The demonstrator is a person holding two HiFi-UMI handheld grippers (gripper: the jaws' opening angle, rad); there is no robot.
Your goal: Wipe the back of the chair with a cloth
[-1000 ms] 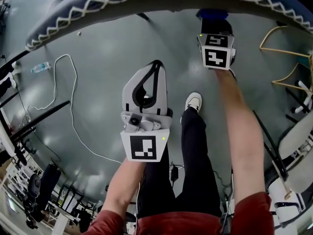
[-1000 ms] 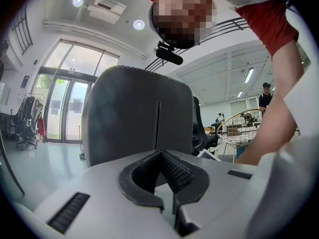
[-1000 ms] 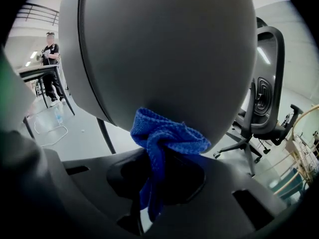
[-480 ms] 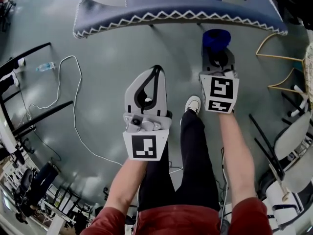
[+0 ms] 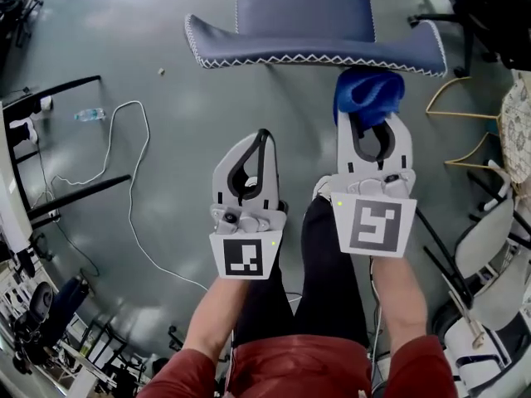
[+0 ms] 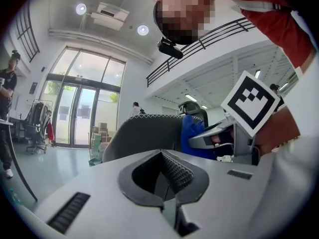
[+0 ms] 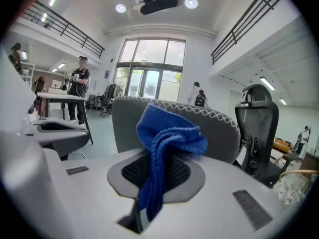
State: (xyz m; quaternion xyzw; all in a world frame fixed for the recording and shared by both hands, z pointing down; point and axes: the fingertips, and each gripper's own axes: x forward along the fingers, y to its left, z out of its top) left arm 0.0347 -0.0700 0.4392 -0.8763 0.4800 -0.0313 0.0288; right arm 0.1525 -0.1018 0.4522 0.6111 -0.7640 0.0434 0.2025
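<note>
Right gripper (image 5: 372,116) pinching the cloth (image 5: 369,92); left gripper (image 5: 264,135) pressed together, empty. I'd push the cloth flat onto the chair back (image 5: 315,52), then sweep sideways with steady pressure.

Plastic bottle (image 5: 89,114) beside a looping white cable (image 5: 130,206) on the grey floor (image 5: 191,98)

Left of your left fingers (image 5: 226,168) a white cable (image 5: 130,197) loops over the grey floor (image 5: 182,89), a bottle (image 5: 89,114) beyond it. Ahead of your right fingers (image 7: 79,193), tall glass doors (image 7: 152,83) let in daylight; round ceiling lights (image 7: 191,3) glow above, and a black office chair (image 7: 256,133) stands to the fingers' right.
</note>
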